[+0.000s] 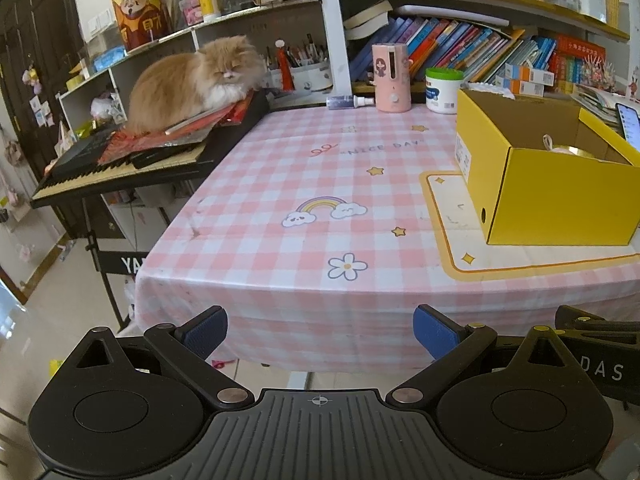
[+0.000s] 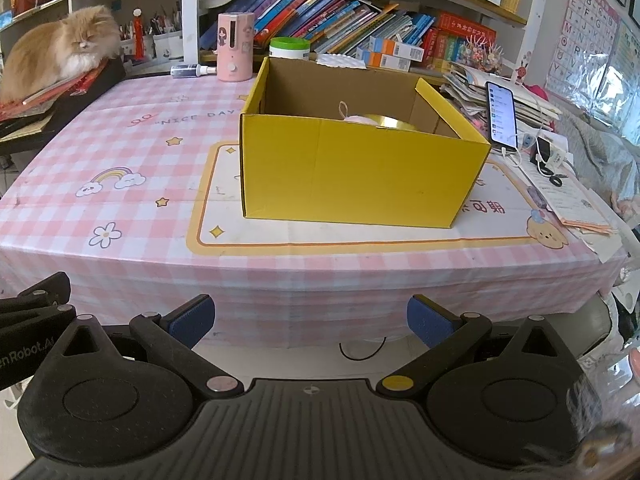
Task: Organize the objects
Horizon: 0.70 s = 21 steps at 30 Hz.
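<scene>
An open yellow cardboard box [image 2: 360,176] stands on a placemat [image 2: 224,224] on the pink checked table [image 2: 100,148]; it also shows at the right of the left wrist view [image 1: 560,196]. Inside it I see the top of a gold-rimmed round item [image 2: 384,122] and something pale pink. My left gripper [image 1: 320,330] is open and empty, in front of the table's near edge. My right gripper [image 2: 310,318] is open and empty, also off the table's front edge, facing the box.
An orange cat [image 1: 192,80] lies on a keyboard [image 1: 120,168] at the table's left. A pink dispenser [image 2: 235,46], a white green-lidded tub [image 2: 290,48] and a spray bottle [image 1: 350,101] stand at the back. A phone [image 2: 502,114], papers and cables are at the right.
</scene>
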Each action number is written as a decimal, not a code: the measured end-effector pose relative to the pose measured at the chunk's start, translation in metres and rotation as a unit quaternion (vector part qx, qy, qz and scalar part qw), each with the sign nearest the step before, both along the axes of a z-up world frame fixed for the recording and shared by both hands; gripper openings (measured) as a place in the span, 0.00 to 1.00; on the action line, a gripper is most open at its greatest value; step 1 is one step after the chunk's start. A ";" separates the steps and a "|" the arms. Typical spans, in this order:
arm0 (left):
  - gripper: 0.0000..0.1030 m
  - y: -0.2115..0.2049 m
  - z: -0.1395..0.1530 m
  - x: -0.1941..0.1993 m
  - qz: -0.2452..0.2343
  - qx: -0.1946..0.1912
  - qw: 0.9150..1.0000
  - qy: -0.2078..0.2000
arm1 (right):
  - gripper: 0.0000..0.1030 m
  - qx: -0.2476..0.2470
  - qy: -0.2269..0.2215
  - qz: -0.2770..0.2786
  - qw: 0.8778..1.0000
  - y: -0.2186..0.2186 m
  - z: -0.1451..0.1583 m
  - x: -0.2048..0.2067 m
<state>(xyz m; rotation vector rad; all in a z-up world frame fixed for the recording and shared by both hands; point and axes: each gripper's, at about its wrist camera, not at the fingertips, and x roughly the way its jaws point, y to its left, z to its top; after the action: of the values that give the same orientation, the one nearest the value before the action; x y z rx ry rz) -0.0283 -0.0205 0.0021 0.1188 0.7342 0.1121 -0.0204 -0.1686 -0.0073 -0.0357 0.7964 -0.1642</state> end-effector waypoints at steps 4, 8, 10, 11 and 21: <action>0.98 -0.002 0.000 0.002 -0.001 0.000 1.000 0.001 | 1.00 0.000 0.001 -0.002 1.000 -0.001 0.000 0.001; 0.98 -0.003 -0.001 0.003 -0.002 0.000 1.000 0.003 | 1.00 0.000 0.002 -0.004 1.000 -0.002 0.000 0.002; 0.98 -0.003 -0.002 0.003 -0.002 -0.001 1.000 0.004 | 1.00 -0.001 0.003 -0.004 1.000 -0.003 -0.001 0.002; 0.98 -0.004 -0.002 0.004 -0.002 -0.001 1.000 0.005 | 1.00 -0.001 0.003 -0.005 1.000 -0.003 -0.001 0.002; 0.98 -0.005 -0.003 0.005 0.003 -0.001 1.000 0.012 | 1.00 -0.003 0.006 -0.004 1.000 -0.002 -0.002 0.004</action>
<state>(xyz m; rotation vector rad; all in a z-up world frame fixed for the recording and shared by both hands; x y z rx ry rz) -0.0229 -0.0251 -0.0009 0.1163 0.7584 0.1161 -0.0165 -0.1708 -0.0092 -0.0390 0.8077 -0.1747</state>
